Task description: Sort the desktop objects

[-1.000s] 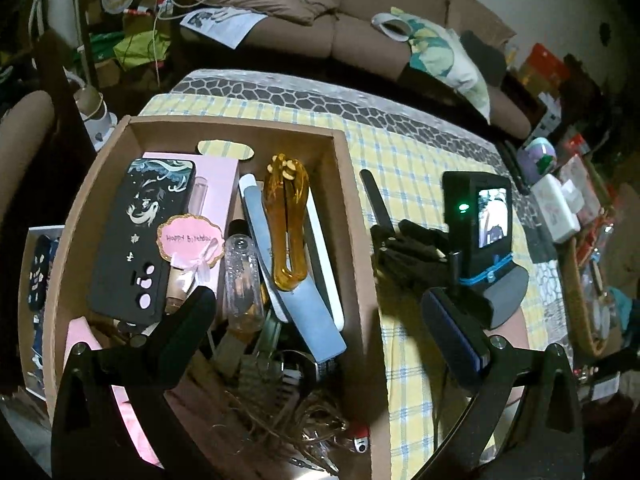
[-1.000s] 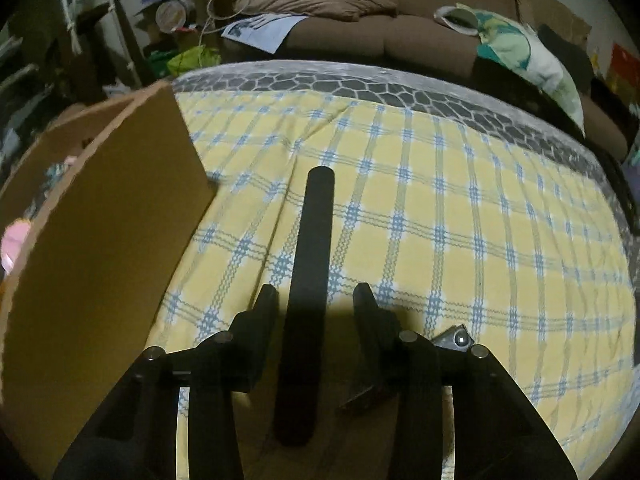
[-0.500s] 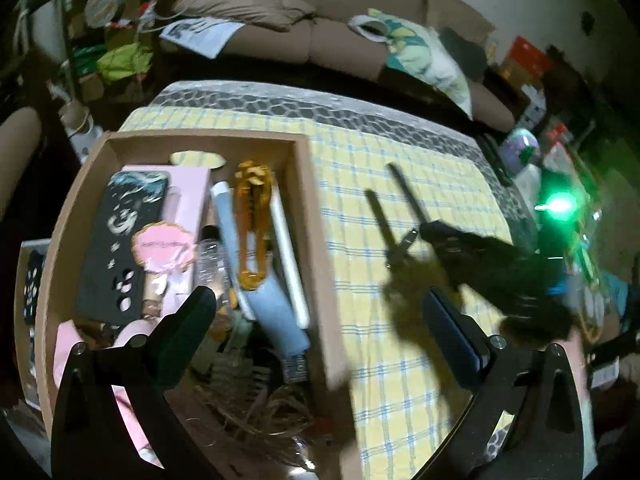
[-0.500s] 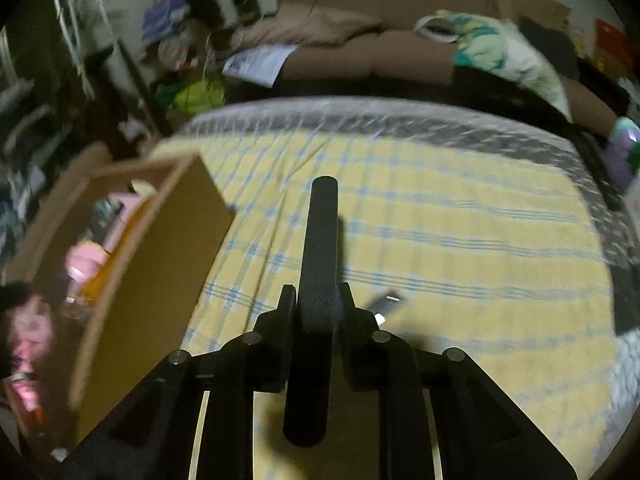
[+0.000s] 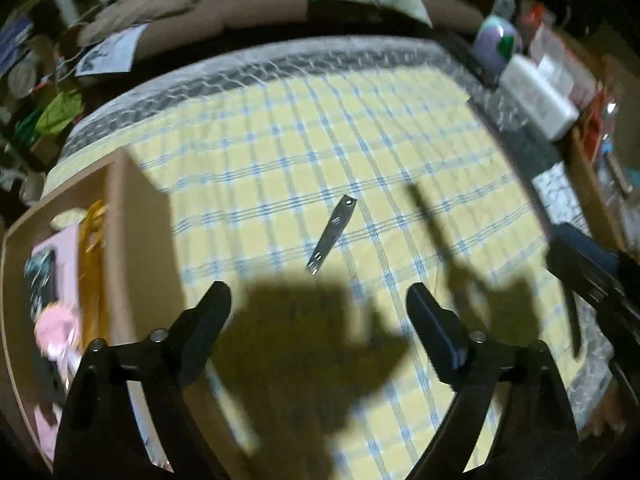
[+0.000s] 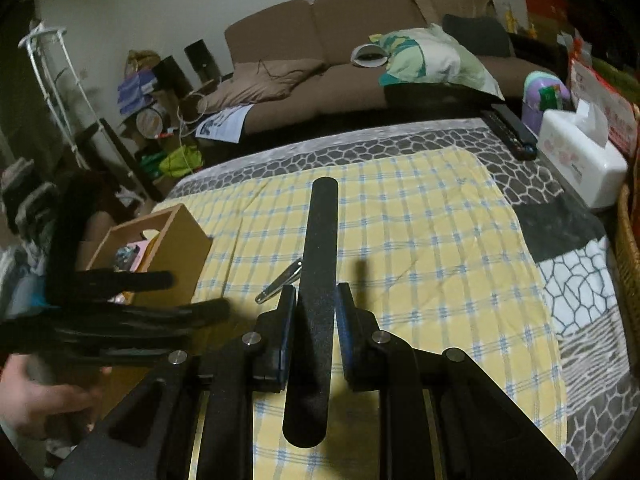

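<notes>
Right wrist: right claw (image 6: 316, 312) pinches nail file (image 6: 316, 280); left claw (image 5: 318, 312) closing, empty; no legible writing

Yellow cloth (image 6: 420, 240) checked with pale blue and white lines, spread over a grey and white cracked-stone patterned cover (image 6: 400, 144). A long matte black nail file (image 6: 316, 280) in the black right tool (image 6: 316, 308). Shiny silver nail clipper (image 5: 331, 235) on the check. Tan cardboard box (image 6: 176, 240), pink showing inside. Brown sofa (image 6: 340, 40) behind, with a teal, green and white cushion (image 6: 432, 60). White tissue box (image 6: 580, 160).
</notes>
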